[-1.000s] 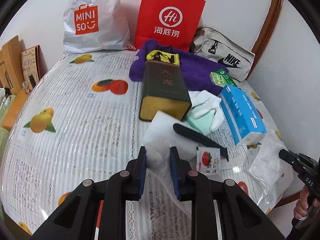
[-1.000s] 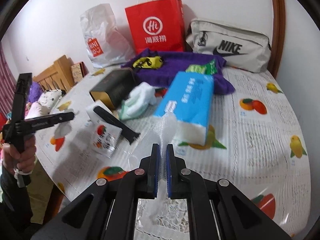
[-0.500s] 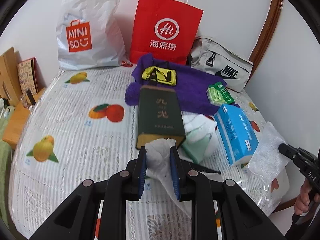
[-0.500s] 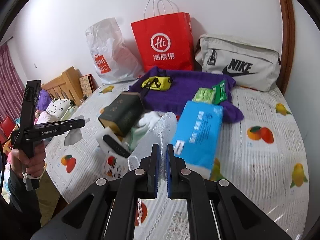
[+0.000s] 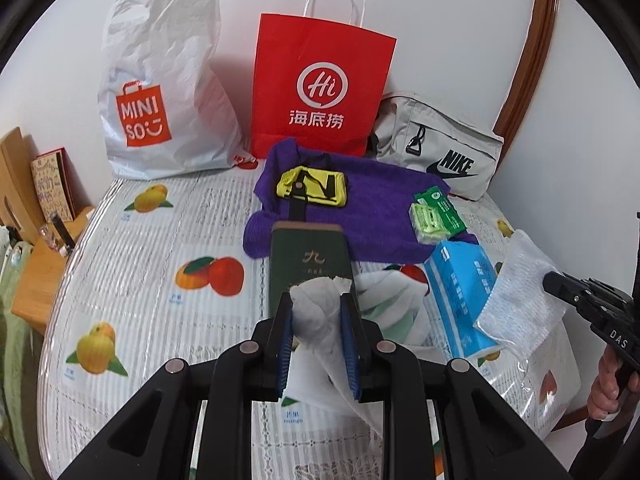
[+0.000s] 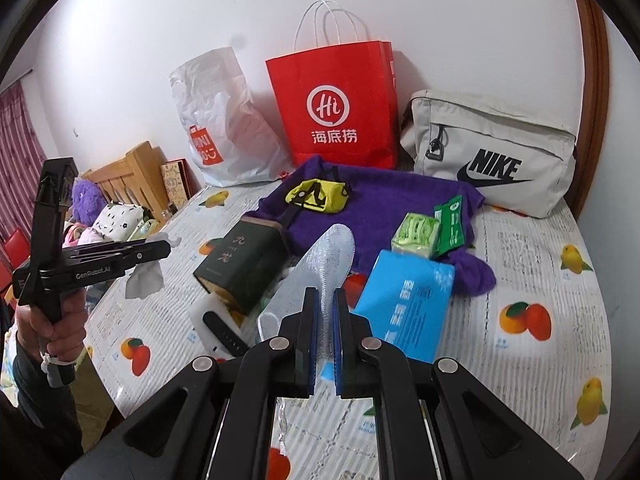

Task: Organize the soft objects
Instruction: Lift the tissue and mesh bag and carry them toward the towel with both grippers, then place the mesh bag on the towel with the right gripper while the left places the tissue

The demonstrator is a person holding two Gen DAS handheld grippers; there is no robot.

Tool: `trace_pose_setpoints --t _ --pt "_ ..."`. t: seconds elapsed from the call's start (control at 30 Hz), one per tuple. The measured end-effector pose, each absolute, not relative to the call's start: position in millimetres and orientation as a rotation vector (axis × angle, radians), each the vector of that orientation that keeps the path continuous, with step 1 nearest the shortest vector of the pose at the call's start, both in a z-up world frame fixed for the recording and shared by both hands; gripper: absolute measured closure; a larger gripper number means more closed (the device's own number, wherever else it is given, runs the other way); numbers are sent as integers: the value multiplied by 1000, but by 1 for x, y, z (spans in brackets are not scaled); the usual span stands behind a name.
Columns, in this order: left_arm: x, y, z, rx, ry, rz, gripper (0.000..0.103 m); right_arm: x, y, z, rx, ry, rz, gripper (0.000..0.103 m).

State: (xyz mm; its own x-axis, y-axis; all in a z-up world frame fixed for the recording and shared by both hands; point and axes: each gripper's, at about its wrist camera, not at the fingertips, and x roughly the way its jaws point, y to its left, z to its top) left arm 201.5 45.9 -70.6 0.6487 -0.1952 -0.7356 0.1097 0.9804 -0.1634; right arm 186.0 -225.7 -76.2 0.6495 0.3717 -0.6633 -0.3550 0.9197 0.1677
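- spreading under everything is the table [image 5: 120, 280], covered by a fruit-printed cloth.
- standing along the far edge against the wall are a white miniso bag [image 5: 160, 92] at the far left, a red paper bag [image 5: 320, 88] in the middle and a grey nike pouch [image 5: 440, 152] toward the far right corner.
- lying just in front of the red paper bag is a purple towel [image 5: 380, 208], with a yellow pouch [image 5: 312, 188] on top of it and a green packet [image 5: 436, 216] on its right edge.
- resting near the table's middle, touching the towel's near edge, is a dark green box [image 5: 308, 264].
- sitting by the right edge, just beside the box's right-hand neighbours, is a blue tissue pack [image 5: 460, 292]; a pale green and white cloth [image 5: 392, 304] is bunched between it and the box.
- lying near the left edge in the right wrist view, in front of the box, is a black strap [image 6: 224, 330] on a white pad.
- held up off the table, the left gripper [image 5: 318, 340] is clamped on a crumpled white tissue [image 5: 320, 316], which bulges above the blue pads and trails below them.
- held above the table's near right part, the right gripper [image 6: 326, 336] is pinched tight on a translucent textured sheet [image 6: 332, 256], which stands up from the jaws and hangs free in the left wrist view.
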Motion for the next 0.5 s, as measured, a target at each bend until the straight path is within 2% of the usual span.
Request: trace_pose_setpoints --t 0.5 --pt "251 30 -60 -66 841 -177 82 241 -233 -64 44 744 373 97"
